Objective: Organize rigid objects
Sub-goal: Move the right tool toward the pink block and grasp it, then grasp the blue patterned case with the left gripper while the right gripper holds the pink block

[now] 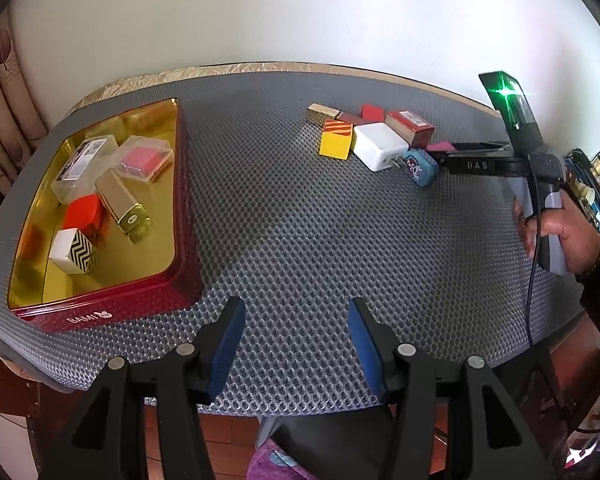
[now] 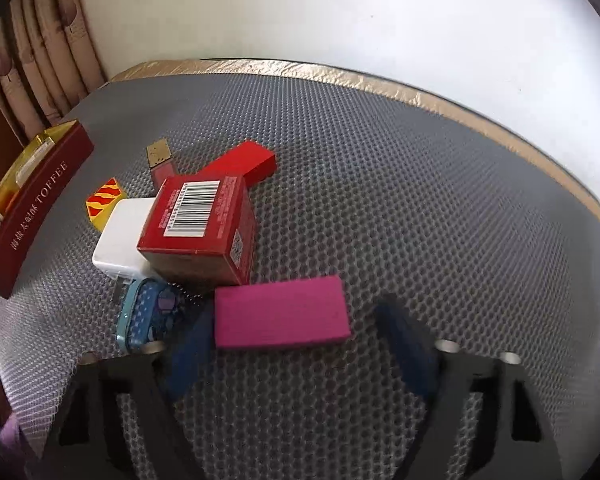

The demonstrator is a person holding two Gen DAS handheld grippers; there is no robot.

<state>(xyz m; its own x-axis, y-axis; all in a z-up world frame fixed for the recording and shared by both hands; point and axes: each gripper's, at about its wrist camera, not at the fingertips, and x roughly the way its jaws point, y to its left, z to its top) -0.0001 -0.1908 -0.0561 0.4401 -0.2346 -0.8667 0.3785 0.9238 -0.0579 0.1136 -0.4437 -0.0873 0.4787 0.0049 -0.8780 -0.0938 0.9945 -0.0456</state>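
A red tin [image 1: 100,308], gold inside, sits at the mat's left edge holding two clear cases, a gold box, a red piece and a zigzag block [image 1: 73,251]. Near the far right corner cluster a white charger [image 2: 118,240], barcoded red box [image 2: 198,226], yellow block [image 1: 336,139], blue tin [image 2: 146,314] and magenta block [image 2: 280,312] (lying flat).

Red tin [image 2: 40,204] cut off at left edge, white charger [image 2: 116,248] partly hidden behind red barcode box [image 2: 198,228]

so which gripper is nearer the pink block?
Right. The right gripper has its open fingers flanking the pink block; the left gripper hovers over bare mat, far from it.
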